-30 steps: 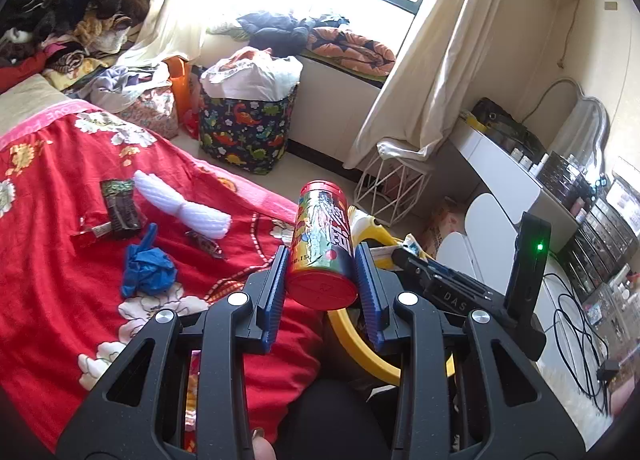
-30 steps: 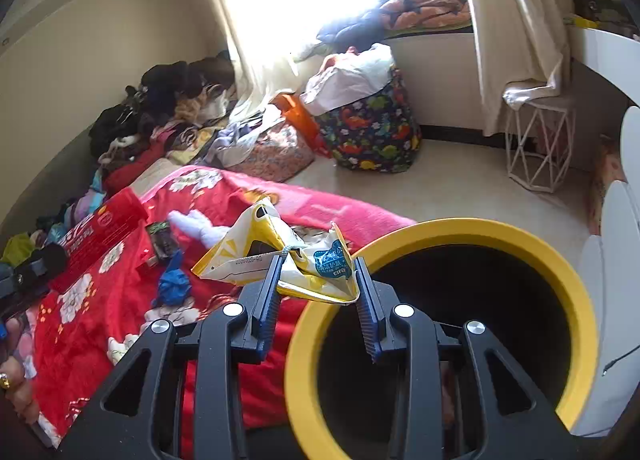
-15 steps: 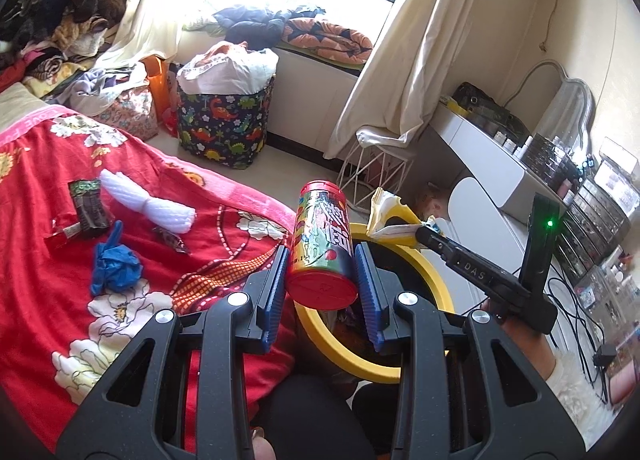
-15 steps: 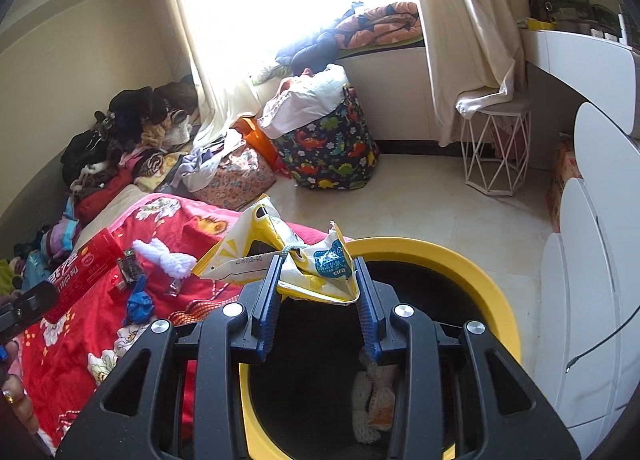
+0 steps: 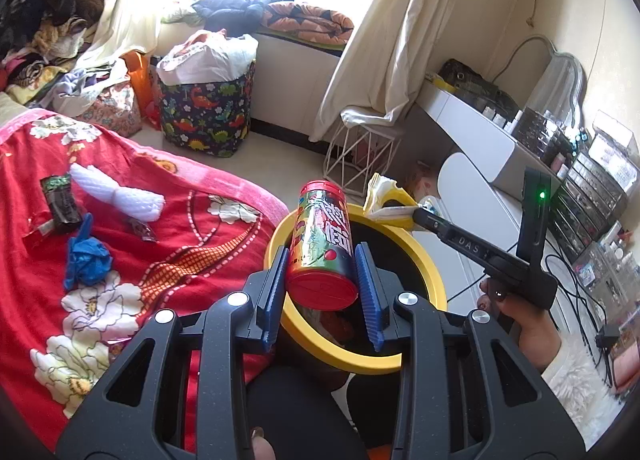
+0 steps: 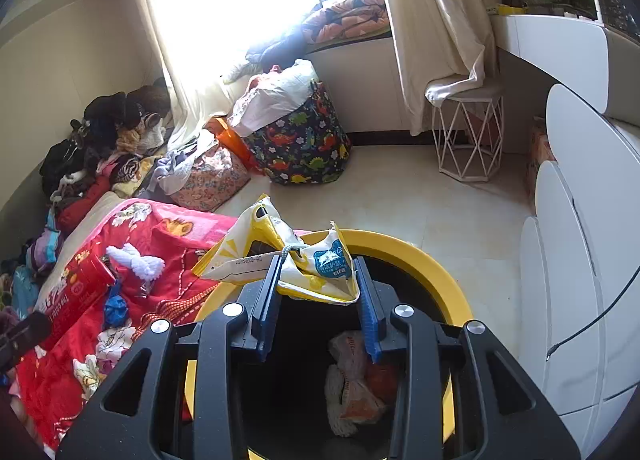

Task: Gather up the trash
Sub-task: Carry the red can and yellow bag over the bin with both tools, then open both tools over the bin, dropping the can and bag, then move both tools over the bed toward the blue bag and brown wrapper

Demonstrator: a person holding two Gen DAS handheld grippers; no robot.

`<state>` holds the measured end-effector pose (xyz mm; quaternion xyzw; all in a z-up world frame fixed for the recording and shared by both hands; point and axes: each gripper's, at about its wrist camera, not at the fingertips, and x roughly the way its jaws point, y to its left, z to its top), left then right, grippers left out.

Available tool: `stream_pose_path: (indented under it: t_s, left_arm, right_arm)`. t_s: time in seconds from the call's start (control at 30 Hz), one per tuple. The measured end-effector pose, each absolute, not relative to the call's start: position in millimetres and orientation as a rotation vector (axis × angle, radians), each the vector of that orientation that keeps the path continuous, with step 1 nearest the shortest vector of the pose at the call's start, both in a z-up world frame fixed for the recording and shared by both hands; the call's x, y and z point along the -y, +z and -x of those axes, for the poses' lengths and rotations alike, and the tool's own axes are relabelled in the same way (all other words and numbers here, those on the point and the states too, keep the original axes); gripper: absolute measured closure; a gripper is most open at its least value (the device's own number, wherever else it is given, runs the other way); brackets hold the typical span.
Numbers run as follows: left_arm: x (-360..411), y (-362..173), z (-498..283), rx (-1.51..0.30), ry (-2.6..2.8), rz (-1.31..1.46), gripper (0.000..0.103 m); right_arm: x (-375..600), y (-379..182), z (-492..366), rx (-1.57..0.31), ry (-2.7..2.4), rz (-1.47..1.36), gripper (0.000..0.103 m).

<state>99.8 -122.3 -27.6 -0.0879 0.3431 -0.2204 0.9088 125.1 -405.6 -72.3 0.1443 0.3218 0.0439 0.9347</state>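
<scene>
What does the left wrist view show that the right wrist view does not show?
Only the left wrist view shows the left gripper shut on the red can, the person's hand, the desk with small boxes and a dark wrapper on the bed. Only the right wrist view shows the right gripper from behind, shut on the yellow bag, and the trash lying inside the bin. Both show the yellow bin, the red blanket, the blue wad and the dinosaur basket.
</scene>
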Motion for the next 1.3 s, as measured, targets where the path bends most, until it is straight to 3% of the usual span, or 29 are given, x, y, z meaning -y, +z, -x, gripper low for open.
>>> stream_pose_path:
  t_s: [0.47, 0.57, 0.6, 0.67, 0.83, 1.3]
  left_arm:
    - [171.1, -73.4, -113.7, -0.86, -0.528, 0.131, 0.076]
    - [182.0, -82.7, -118.7, -0.884, -0.546, 0.133, 0.076]
    - [185.6, -86.0, -121.4, -0.896, -0.553, 0.135, 0.073]
    - [187.2, -93.3, -124.8, -0.898, -0.514, 0.126, 0.031]
    - [175.3, -97.7, -124.2, -0.872, -0.438, 0.142, 0.013]
    - [123.4, -72.9, -127.8, -0.748, -0.274, 0.145, 0.011]
  right_arm:
    - [424.8, -80.5, -123.4, -0.662, 0.038, -0.326, 0.07]
    - [427.8, -83.1, -126.3, -0.669, 0.046, -0.345, 0.065]
    - [430.3, -84.1, -127.2, -0.672, 0.034, -0.349, 0.053]
    - [435.0, -86.2, -127.2, -0.669, 0.002, -0.359, 0.043]
    - [437.9, -89.6, -130.0, -0.678, 0.012, -0.381, 0.036]
    - [396.6, -79.7, -127.9, -0.633, 0.137, -0.288, 0.032]
